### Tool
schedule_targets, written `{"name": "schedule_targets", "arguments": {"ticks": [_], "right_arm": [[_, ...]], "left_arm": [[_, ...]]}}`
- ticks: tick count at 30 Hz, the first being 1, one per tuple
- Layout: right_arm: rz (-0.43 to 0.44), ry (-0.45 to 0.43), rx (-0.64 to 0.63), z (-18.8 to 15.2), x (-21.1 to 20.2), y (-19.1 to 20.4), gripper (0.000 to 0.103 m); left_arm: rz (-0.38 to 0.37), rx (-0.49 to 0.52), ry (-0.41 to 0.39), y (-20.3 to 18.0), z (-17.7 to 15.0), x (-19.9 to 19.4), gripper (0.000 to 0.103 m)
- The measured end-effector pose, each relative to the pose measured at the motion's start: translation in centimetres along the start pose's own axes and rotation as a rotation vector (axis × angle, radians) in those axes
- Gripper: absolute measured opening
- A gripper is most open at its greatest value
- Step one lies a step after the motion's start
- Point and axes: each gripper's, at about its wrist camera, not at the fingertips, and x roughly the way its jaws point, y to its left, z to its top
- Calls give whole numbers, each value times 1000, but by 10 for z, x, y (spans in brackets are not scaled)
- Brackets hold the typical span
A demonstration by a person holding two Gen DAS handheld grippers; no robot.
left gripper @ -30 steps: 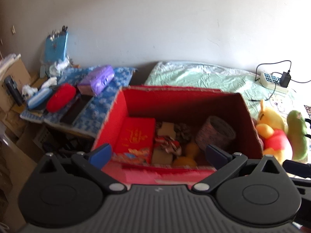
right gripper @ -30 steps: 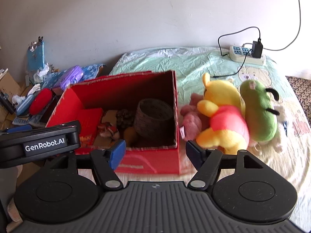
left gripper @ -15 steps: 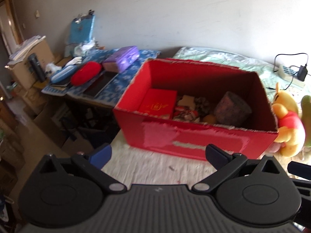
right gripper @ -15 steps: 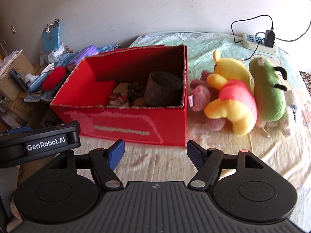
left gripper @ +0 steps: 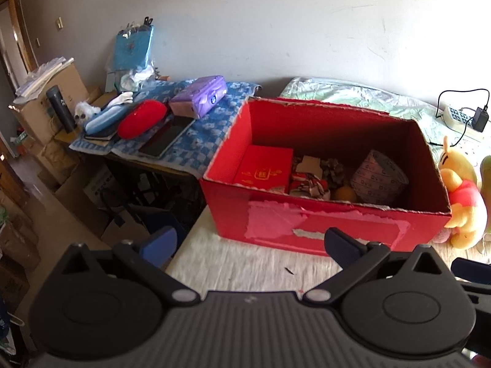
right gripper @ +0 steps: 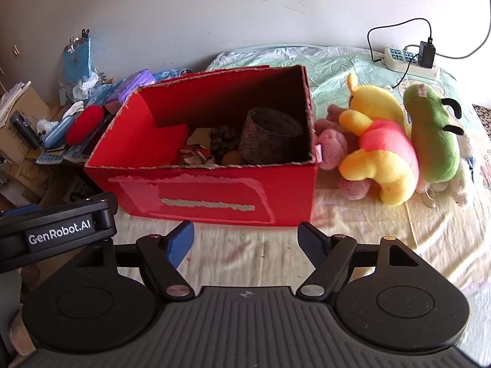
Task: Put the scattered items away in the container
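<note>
A red cardboard box stands open on the bed. Inside lie a red packet, crumpled paper, a pine cone, an orange ball and a patterned round basket. Right of the box lie a yellow bear plush in a red shirt, a pink plush and a green plush. My left gripper is open and empty, in front of the box's left half. My right gripper is open and empty, before the box's front wall.
A side table with a blue checked cloth left of the box holds a purple pack, a red case and a tablet. Cardboard boxes stand further left. A power strip with a cable lies at the bed's far right.
Both grippers have drawn back and up from the box, so its whole front wall shows now. Both stay open and empty. The items have not moved.
</note>
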Motion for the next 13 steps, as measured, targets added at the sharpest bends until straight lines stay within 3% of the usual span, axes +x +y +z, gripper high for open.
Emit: {"name": "schedule_targets", "arguments": {"ticks": [13], "right_arm": [[-66, -45, 75, 8, 9, 26, 78]], "left_arm": [[-61, 65, -33, 19, 22, 18, 102]]}}
